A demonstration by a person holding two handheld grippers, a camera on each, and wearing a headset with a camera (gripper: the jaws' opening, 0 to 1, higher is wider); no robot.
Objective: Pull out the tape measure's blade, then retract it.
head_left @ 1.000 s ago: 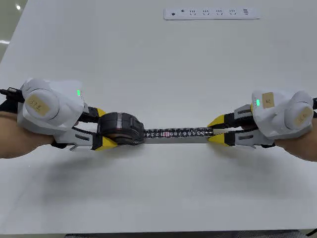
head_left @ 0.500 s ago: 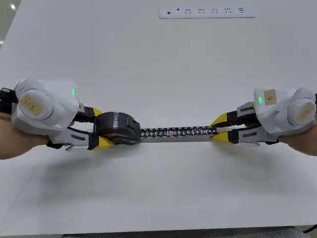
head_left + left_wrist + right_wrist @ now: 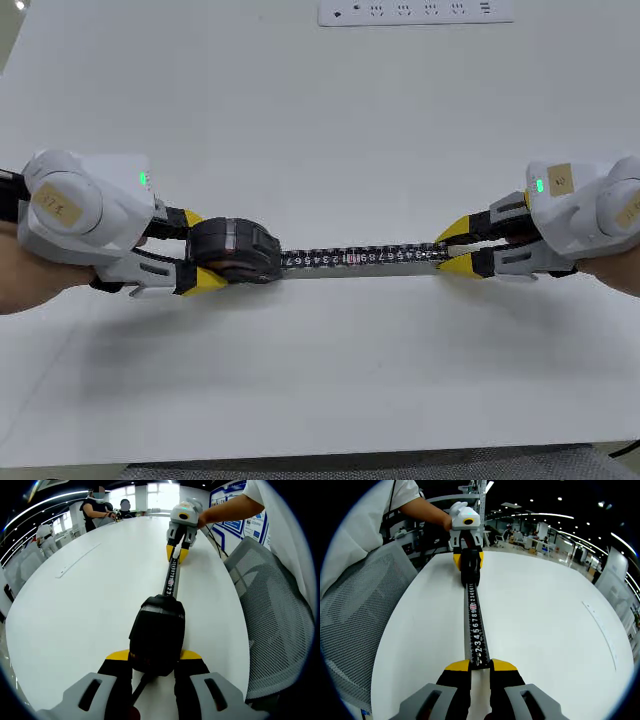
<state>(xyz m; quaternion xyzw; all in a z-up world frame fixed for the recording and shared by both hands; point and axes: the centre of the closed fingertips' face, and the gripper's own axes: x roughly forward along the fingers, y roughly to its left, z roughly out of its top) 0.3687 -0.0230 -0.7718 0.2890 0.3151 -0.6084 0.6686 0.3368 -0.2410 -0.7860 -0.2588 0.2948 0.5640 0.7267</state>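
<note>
One black rubber-cased tape measure [image 3: 235,251] sits just above the white desk [image 3: 320,130], clenched by the left hand-held gripper [image 3: 202,250]. The right hand-held gripper [image 3: 452,247] pinches the tip of its one extended numbered blade [image 3: 360,258].

The table [image 3: 320,120] is white, smooth and wide, with a rounded edge on the person's side. A white power strip [image 3: 415,11] lies flat on it, well beyond both grippers on the side away from the person, nearer the right gripper [image 3: 452,248] than the left gripper [image 3: 202,250]. Between the two, the tape measure [image 3: 235,250] and its blade [image 3: 360,258] sit low over the bare top; whether they touch it cannot be told.
</note>
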